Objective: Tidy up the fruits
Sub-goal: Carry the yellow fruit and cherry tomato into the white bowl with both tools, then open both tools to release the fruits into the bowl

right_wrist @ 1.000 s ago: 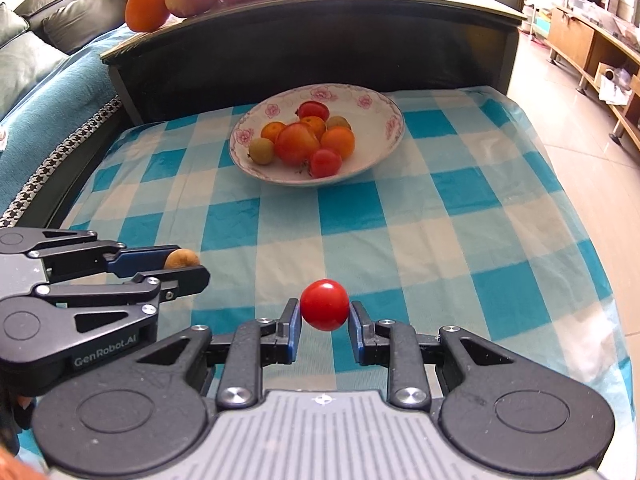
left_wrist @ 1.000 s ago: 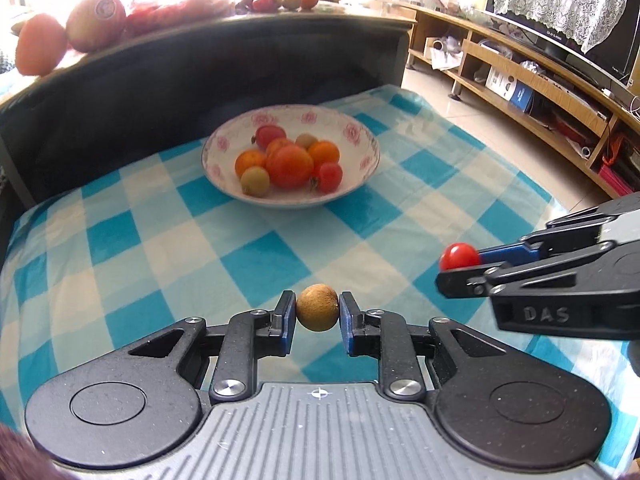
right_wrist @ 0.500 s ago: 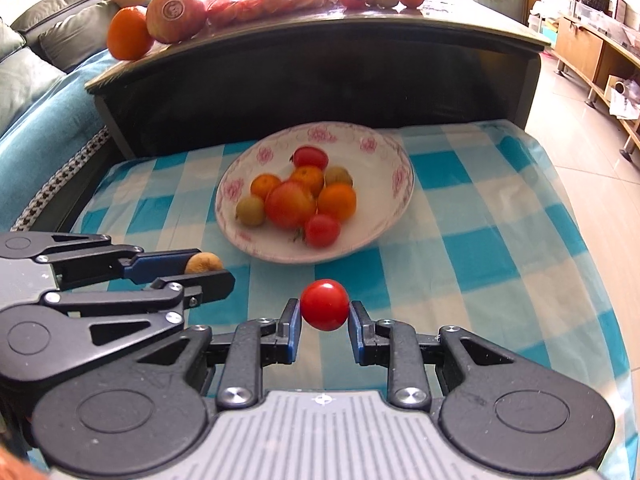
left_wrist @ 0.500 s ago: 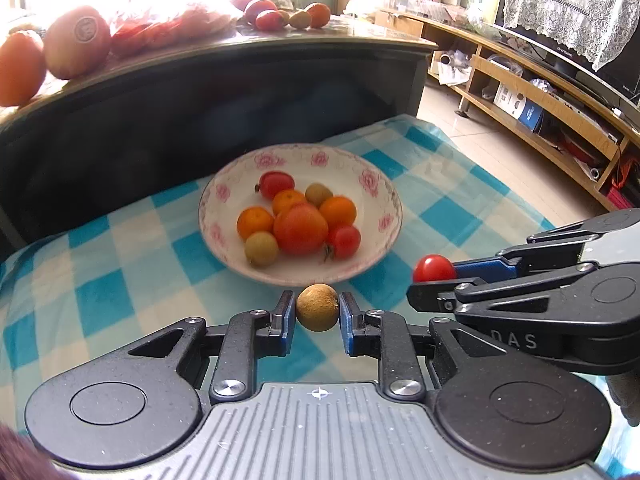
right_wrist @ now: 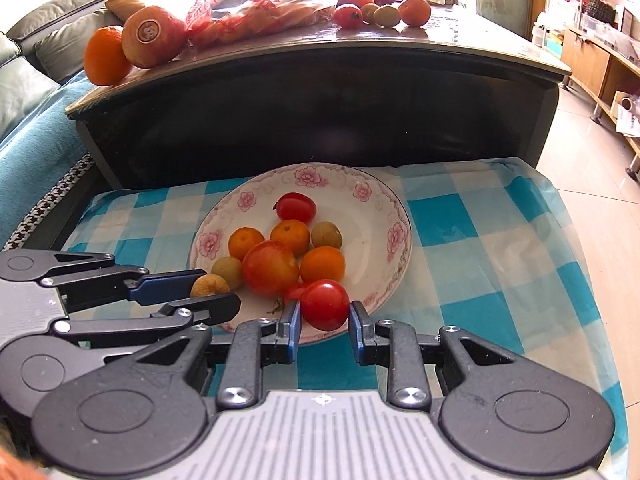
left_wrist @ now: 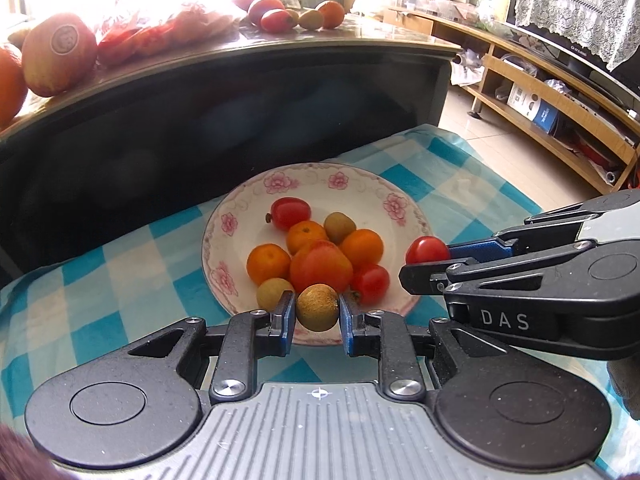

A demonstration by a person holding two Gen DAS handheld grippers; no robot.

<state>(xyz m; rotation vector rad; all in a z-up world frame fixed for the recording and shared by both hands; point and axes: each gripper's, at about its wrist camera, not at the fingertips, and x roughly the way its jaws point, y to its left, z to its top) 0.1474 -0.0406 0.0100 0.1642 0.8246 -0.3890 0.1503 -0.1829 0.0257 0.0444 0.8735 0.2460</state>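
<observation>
A white bowl with pink flowers [left_wrist: 280, 176] stands on the blue checked cloth [left_wrist: 132, 264] and holds oranges, red tomatoes and small brown-green fruits. My left gripper [left_wrist: 317, 314] is shut on a brown longan [left_wrist: 317, 307], just above the bowl's near rim. From the right, my right gripper [left_wrist: 425, 260] comes in shut on a red cherry tomato [left_wrist: 427, 251] at the bowl's right edge. In the right wrist view the cherry tomato [right_wrist: 324, 306] sits between the right gripper's [right_wrist: 324, 314] pads over the near rim of the bowl [right_wrist: 320, 172], with the left gripper [right_wrist: 212, 292] and its longan [right_wrist: 209, 284] at the left.
Behind the bowl rises a dark table [right_wrist: 320, 92] whose top carries an orange [right_wrist: 105, 56], an apple [right_wrist: 154, 36], a red bag and several small fruits [right_wrist: 384, 12]. A teal sofa [right_wrist: 32, 136] lies at the left. Wooden shelves [left_wrist: 552, 96] line the right, past the cloth's edge.
Both grippers have moved forward with their fruits, from over the open cloth to the bowl's near rim. The bowl now looks much closer.
</observation>
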